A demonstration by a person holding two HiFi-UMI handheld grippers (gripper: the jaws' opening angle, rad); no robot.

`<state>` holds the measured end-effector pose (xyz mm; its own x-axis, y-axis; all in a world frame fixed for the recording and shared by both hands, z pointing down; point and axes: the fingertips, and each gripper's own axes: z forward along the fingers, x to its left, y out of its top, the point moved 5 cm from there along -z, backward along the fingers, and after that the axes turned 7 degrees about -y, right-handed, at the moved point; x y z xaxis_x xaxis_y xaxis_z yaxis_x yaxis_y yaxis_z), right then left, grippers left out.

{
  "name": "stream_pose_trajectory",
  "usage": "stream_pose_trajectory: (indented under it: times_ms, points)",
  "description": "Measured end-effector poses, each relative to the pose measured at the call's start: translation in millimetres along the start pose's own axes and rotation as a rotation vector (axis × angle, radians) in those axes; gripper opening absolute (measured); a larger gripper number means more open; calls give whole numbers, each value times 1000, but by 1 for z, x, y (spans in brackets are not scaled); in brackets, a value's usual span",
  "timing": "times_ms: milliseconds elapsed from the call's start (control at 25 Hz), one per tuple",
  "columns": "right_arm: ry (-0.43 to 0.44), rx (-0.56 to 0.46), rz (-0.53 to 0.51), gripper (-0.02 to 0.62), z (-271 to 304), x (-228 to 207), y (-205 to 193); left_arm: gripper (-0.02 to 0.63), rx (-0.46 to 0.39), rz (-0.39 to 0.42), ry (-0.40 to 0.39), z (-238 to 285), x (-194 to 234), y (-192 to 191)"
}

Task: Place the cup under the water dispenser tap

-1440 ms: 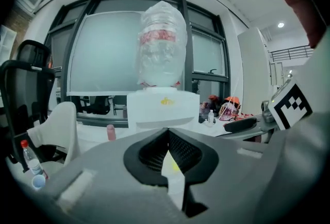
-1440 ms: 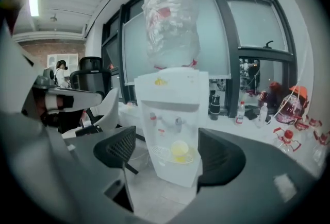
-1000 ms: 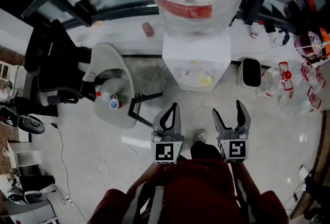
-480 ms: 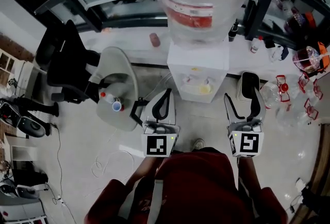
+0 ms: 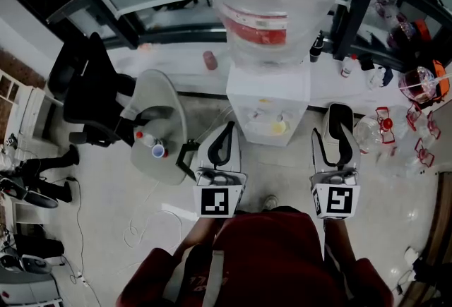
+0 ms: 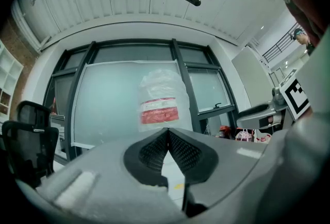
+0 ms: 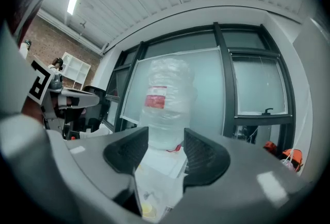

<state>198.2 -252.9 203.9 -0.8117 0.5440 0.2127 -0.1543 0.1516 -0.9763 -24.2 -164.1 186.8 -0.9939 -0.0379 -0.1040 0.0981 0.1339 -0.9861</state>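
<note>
A small blue-rimmed cup [image 5: 159, 151] stands on a grey oval side table [image 5: 168, 94] at the left, beside a red-capped bottle [image 5: 141, 135]. The white water dispenser [image 5: 268, 97], with a wrapped water bottle [image 5: 265, 2] on top, stands ahead in the middle. My left gripper [image 5: 227, 128] hangs in front of the dispenser's left side with its jaws shut and empty; their tips meet in the left gripper view [image 6: 167, 133]. My right gripper [image 5: 334, 130] hangs by the dispenser's right side. Its jaws are closing with nothing between them [image 7: 166, 141]. Both grippers are well apart from the cup.
A black office chair [image 5: 88, 87] stands left of the side table. A dark bin [image 5: 340, 117] sits right of the dispenser, with several plastic bottles [image 5: 385, 125] beyond it. A cable [image 5: 145, 224] lies on the floor at the lower left. A window ledge [image 5: 176, 58] runs behind.
Both grippers have risen and now point level at the dispenser. The right gripper's jaws stand narrower than before. The left jaws stay shut.
</note>
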Motion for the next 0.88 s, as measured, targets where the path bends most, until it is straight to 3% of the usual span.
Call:
stream_pose_trajectory:
  times_ms: [280, 880]
  points:
    - [8, -9, 2, 4, -2, -3, 1, 6, 16, 5, -18, 4, -10, -2]
    - [20, 16, -8, 0, -6, -5, -5, 6, 6, -7, -12, 4, -14, -2]
